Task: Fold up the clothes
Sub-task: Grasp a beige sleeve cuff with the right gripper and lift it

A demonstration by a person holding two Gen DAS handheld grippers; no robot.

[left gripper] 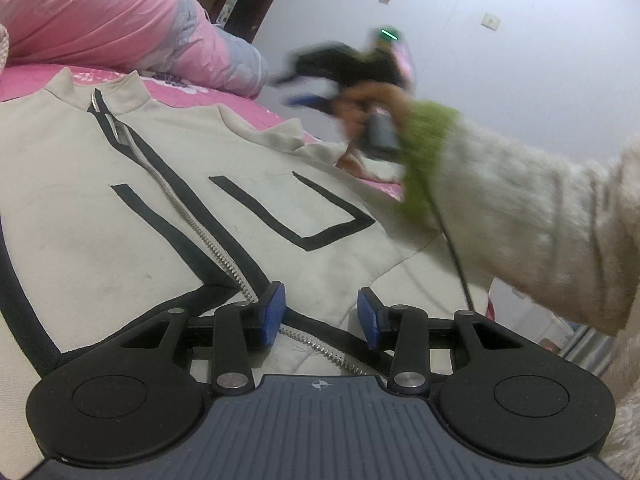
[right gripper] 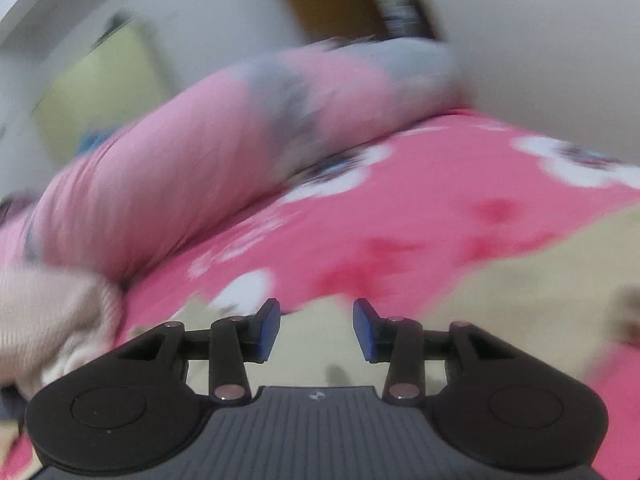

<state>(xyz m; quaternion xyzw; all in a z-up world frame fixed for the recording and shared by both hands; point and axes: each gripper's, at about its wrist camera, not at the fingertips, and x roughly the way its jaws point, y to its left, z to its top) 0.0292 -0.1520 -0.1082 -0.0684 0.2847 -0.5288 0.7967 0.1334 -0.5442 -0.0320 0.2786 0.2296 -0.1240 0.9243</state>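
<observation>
A cream zip-up jacket (left gripper: 120, 208) with black trim lies spread face up on the pink bed, collar toward the far side. My left gripper (left gripper: 322, 314) hovers just above its lower hem by the zipper, blue pads apart with nothing between them. The right gripper (left gripper: 316, 80) shows blurred in the left wrist view, held in a hand with a green cuff and fluffy cream sleeve, in the air over the jacket's far right shoulder. In the right wrist view my right gripper (right gripper: 316, 330) stands open and empty over cream cloth (right gripper: 520, 312) and the pink sheet.
A pink and grey quilt (left gripper: 120, 20) is bunched along the bed's far side. The pink flowered sheet (right gripper: 400, 208) lies bare beyond the jacket. A white wall (left gripper: 520, 60) rises behind the bed and a dark doorway (left gripper: 248, 4) stands at the back.
</observation>
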